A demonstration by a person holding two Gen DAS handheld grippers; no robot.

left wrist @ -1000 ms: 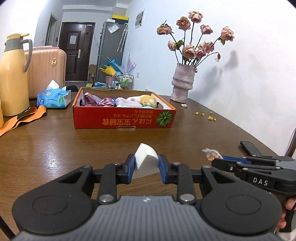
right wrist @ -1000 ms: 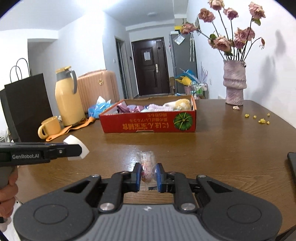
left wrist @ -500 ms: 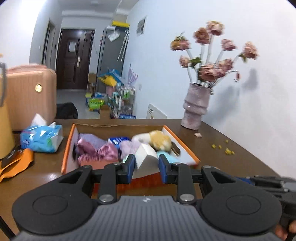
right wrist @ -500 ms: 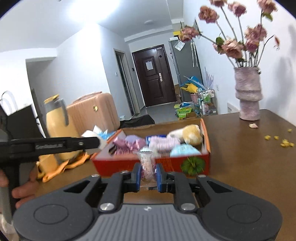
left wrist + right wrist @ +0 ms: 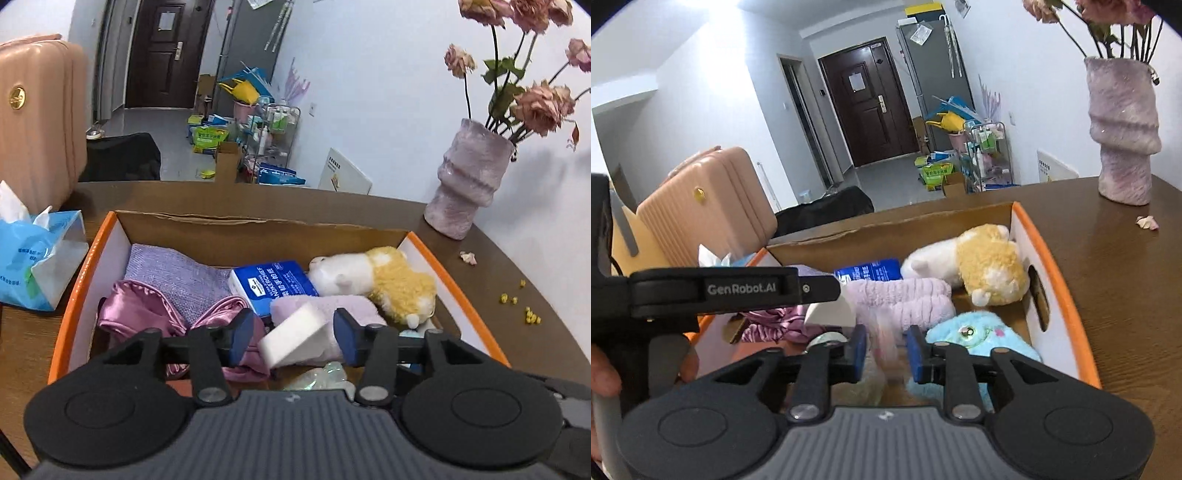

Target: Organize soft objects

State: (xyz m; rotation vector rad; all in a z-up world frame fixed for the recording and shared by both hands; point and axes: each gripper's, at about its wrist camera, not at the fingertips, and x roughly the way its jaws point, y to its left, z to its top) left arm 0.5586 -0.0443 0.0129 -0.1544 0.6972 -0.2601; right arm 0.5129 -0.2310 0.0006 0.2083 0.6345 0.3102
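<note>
Both grippers hover over the orange-rimmed cardboard box (image 5: 439, 269). My left gripper (image 5: 293, 332) is open; the white sponge (image 5: 293, 334) sits loose between its jaws, tilted, touching neither pad. My right gripper (image 5: 884, 349) is open; the small clear packet (image 5: 884, 350) is blurred between its jaws. The box (image 5: 1056, 273) holds a yellow-and-white plush (image 5: 384, 280), a lilac fuzzy cloth (image 5: 905, 301), a blue plush (image 5: 975, 332), a blue tissue pack (image 5: 273, 282), a purple satin piece (image 5: 147, 314) and a lilac woven cloth (image 5: 173, 273).
A pink vase (image 5: 467, 184) of dried roses stands right of the box on the brown table (image 5: 1126, 277). A blue tissue packet (image 5: 37, 258) lies left of the box. A pink suitcase (image 5: 705, 203) stands behind. Yellow crumbs (image 5: 524, 306) lie at right.
Both grippers moved forward and up over the box, then opened. The sponge and the clear packet have come loose from the jaws.
</note>
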